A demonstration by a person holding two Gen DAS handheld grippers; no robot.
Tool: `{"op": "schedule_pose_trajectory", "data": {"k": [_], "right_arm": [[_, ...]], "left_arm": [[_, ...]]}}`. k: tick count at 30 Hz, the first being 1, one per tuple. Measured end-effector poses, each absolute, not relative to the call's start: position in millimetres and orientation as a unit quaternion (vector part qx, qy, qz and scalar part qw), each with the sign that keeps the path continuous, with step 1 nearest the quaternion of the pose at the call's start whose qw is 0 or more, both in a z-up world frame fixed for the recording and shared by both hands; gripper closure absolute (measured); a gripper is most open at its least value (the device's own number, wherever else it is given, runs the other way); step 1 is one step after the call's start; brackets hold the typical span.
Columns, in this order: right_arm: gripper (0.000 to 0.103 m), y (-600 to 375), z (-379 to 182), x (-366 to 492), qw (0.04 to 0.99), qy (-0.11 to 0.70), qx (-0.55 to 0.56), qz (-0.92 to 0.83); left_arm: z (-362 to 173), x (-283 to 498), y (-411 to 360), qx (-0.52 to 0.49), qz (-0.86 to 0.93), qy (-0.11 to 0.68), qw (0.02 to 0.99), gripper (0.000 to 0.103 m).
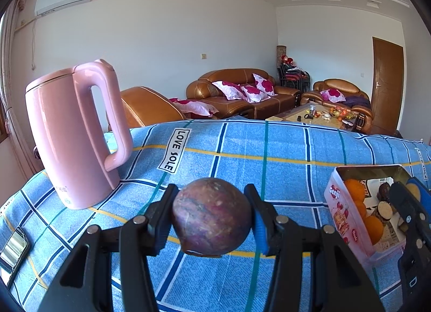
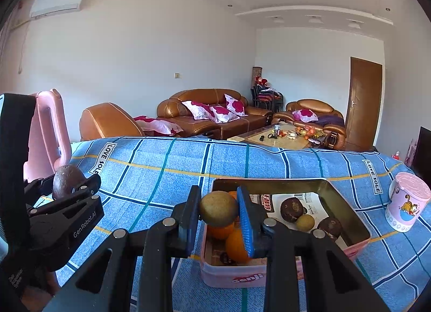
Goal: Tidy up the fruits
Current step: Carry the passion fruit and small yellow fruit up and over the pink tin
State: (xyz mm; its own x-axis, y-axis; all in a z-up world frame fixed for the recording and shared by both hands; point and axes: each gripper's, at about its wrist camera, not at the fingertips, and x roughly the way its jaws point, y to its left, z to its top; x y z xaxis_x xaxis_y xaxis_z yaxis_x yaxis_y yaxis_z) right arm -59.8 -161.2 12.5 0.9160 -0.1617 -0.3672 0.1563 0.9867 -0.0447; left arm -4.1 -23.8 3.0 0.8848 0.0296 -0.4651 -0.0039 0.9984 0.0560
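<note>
My left gripper [image 1: 212, 215] is shut on a round purple passion fruit [image 1: 211, 216], held above the blue checked tablecloth [image 1: 242, 150]. In the right wrist view that same left gripper [image 2: 71, 186] shows at the left edge with the dark fruit [image 2: 67, 178] between its pads. My right gripper [image 2: 218, 208] is shut on a small brown-green kiwi [image 2: 218, 208], held over the near left end of a pink tin [image 2: 234, 275]. Inside the tin lie oranges [image 2: 237, 246], two dark passion fruits [image 2: 291, 209] and another small kiwi [image 2: 305, 222].
A pink kettle [image 1: 72, 134] stands at the left of the table, a phone [image 1: 13, 248] near the left edge. A pink lidded cup [image 2: 406, 201] stands right of the tin. Beyond the table are brown sofas [image 1: 242, 88] and a coffee table [image 1: 317, 116].
</note>
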Motion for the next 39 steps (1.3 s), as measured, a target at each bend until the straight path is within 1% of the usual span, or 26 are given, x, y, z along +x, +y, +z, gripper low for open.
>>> {"op": "schedule_pose_trajectory", "data": {"k": [39], "right_arm": [[0.074,-254,14,-90,0.974,0.184,-0.016,-0.135]], "left_arm": [[6,-35,-122,0.052,-0.060,0.232,0.969,0.051]]}}
